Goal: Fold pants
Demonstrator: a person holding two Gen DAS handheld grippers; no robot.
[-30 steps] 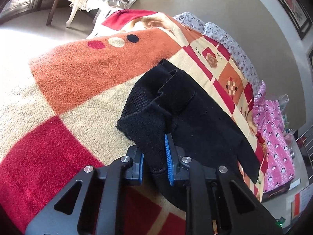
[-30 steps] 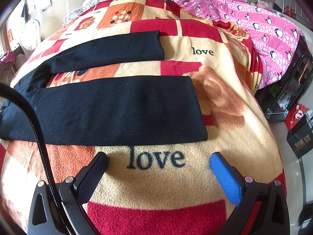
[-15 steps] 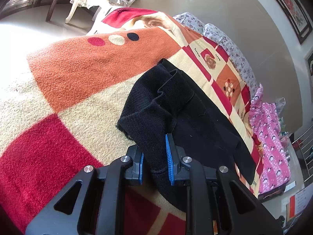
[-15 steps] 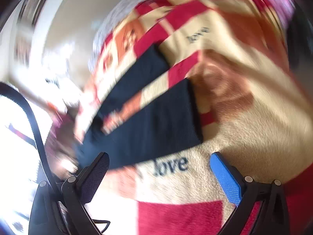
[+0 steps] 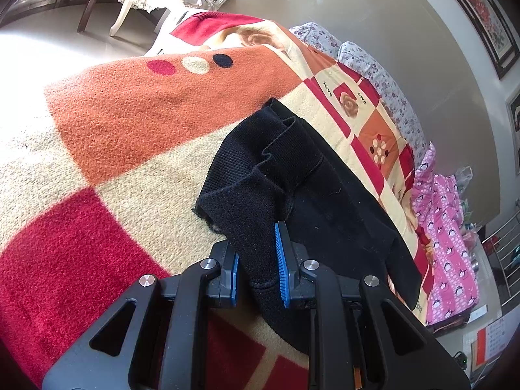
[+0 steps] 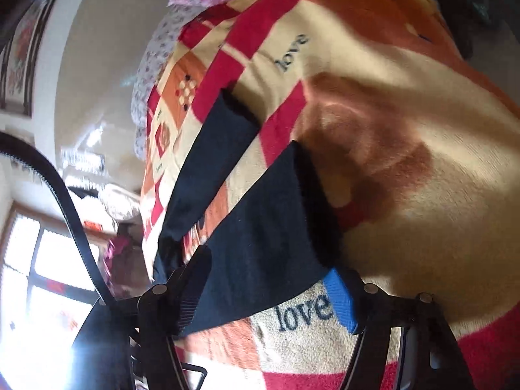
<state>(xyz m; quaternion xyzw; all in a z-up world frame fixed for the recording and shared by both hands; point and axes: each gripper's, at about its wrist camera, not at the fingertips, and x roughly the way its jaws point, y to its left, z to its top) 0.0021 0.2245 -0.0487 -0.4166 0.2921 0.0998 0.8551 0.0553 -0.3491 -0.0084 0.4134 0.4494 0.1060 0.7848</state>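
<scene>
**Right gripper swings in toward the leg end**

The right gripper [image 6: 263, 292] has just rolled over and slid sideways, so its view is now tilted. Before, it sat back over the blanket, with only the word "love" between its wide fingers. Now its jaws have just been closing, and the end of the near pant leg [image 6: 260, 227] lies between them. The pads do not press it yet, so it holds nothing. This looks like the start of a grab, so the fold can begin.

The left gripper [image 5: 258, 263] has not moved. It points down at a slant and is clenched on the waist end of the black pants [image 5: 292, 178], bunching the cloth up.

The pants lie on the checked blanket [image 5: 130, 113] on the bed, with the two legs spread apart.
</scene>
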